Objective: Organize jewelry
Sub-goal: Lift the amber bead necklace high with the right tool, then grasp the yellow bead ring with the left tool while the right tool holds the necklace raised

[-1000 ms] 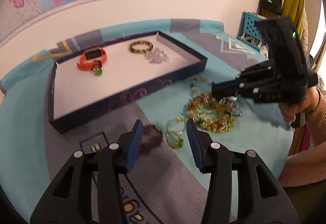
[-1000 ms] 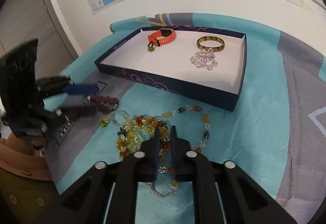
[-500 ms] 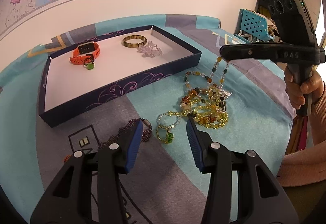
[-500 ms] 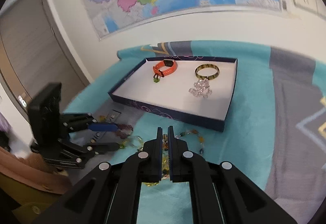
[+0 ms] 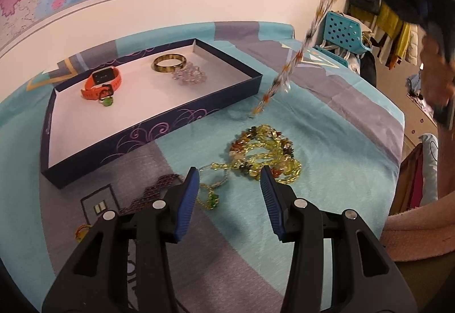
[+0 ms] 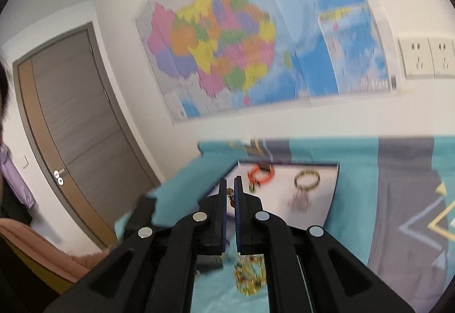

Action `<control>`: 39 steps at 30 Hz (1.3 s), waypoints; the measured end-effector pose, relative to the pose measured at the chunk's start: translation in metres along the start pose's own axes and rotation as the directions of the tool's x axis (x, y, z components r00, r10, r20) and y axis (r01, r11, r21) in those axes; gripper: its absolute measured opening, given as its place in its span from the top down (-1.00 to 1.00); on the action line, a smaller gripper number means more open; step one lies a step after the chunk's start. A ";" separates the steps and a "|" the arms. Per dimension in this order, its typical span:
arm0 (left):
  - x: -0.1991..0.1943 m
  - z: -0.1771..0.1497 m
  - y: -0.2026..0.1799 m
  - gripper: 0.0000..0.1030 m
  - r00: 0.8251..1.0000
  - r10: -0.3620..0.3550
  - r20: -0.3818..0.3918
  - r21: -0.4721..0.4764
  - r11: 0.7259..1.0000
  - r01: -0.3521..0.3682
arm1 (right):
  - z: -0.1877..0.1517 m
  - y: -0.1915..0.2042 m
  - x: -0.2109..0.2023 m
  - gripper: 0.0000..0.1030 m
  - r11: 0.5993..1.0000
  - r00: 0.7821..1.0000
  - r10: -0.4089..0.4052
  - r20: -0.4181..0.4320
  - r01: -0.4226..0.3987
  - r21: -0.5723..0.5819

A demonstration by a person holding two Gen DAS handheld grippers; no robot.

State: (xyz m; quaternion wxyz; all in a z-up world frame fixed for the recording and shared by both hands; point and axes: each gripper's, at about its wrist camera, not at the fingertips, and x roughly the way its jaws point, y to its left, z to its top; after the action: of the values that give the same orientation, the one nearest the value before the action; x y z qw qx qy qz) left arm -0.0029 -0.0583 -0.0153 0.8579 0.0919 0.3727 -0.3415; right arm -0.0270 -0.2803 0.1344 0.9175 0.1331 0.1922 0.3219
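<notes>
Right gripper (image 6: 230,193) raised high above the table (image 5: 341,142), aimed nearly level toward the wall map (image 6: 241,43); jaws together, clamped on a bead necklace (image 5: 298,51). Strand seen from the left wrist view hanging in a long slant from the gripper at the upper right down to a free end just above the cloth, near the tray's right corner; blurred. A few beads visible between the right pads (image 6: 238,216) in the right wrist view.

Left gripper (image 5: 227,193) low over the table, angled down, jaws apart and holding nothing. Between and just beyond its fingers (image 5: 187,199): a small green-stone chain (image 5: 209,193); to the left, a dark woven bracelet (image 5: 153,190).

Pile of yellow and amber beads (image 5: 264,151) on the teal cloth, ahead of the left gripper and below the hanging strand.

Tray (image 5: 159,131) farther back, holding an orange watch (image 5: 101,82), a gold bangle (image 5: 170,62) and a clear bead cluster (image 5: 189,74) touching the bangle.

Hand (image 5: 438,80) on the right gripper's handle at the far right edge, pink sleeve (image 5: 421,230) below.
</notes>
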 end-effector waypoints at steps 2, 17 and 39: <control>0.001 0.002 -0.002 0.14 1.000 0.000 0.002 0.010 1.000 0.000 | 0.011 0.002 -0.005 0.93 1.000 1.000 -0.009 0.026 0.010 -0.016; -0.035 -0.018 0.046 0.18 0.990 0.141 0.008 -0.109 0.984 -0.140 | 0.022 -0.004 -0.003 0.93 1.000 0.999 -0.019 0.037 0.020 -0.019; -0.040 -0.030 0.079 0.19 0.965 0.263 -0.022 -0.140 0.955 -0.263 | 0.003 -0.008 0.021 0.93 1.000 1.000 0.000 -0.030 0.000 0.001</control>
State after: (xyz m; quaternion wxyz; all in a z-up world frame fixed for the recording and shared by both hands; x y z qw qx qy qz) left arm 0.0113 0.0339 -0.0156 0.8995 0.0797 0.3817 -0.1969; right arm -0.0063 -0.2737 0.1289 0.9144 0.1285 0.2063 0.3239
